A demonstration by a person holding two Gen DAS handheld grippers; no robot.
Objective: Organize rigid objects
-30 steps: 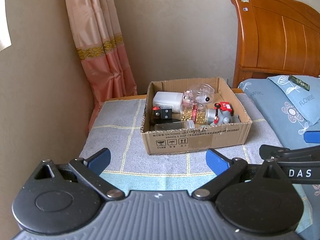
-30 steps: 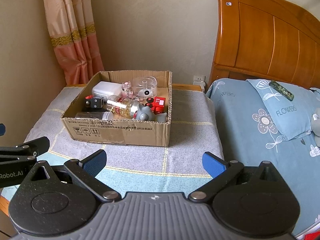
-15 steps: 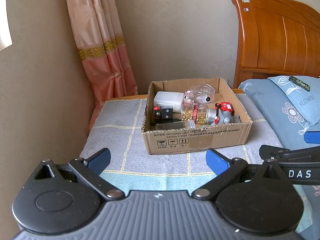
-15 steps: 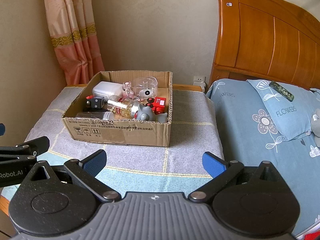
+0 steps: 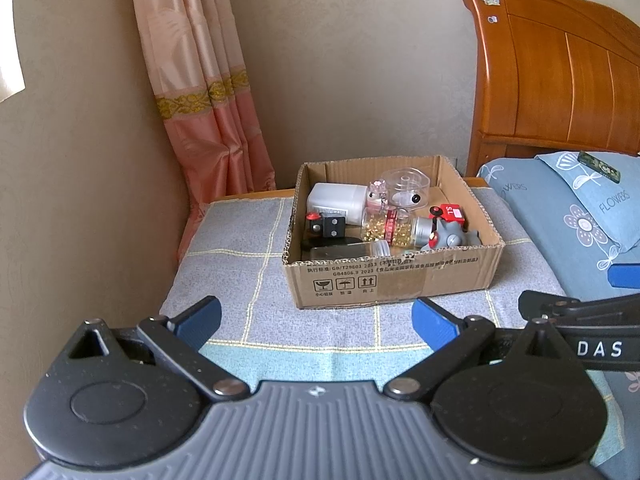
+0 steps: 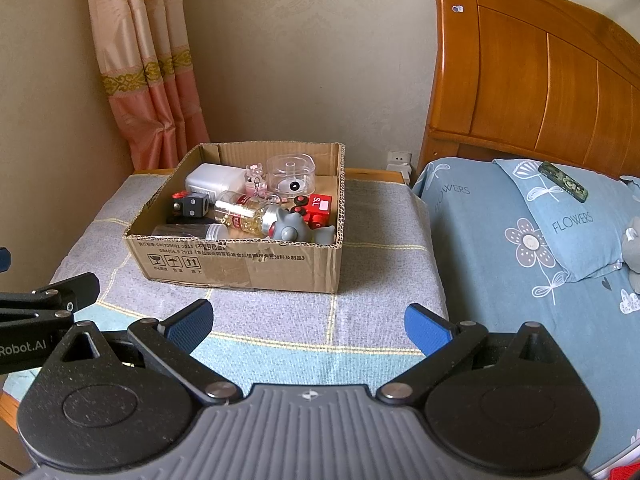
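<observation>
Box (image 5: 394, 276) on table (image 5: 240, 264), left of bed (image 6: 520, 240)

Our right tongs (image 6: 308, 326) hang wide apart and empty above the cloth-covered desk (image 6: 384, 240), short of the cardboard box (image 6: 240, 266). Inside it lie a grey toy (image 6: 290, 228), a red block (image 6: 320, 208) and a clear bottle (image 6: 244, 214).
</observation>
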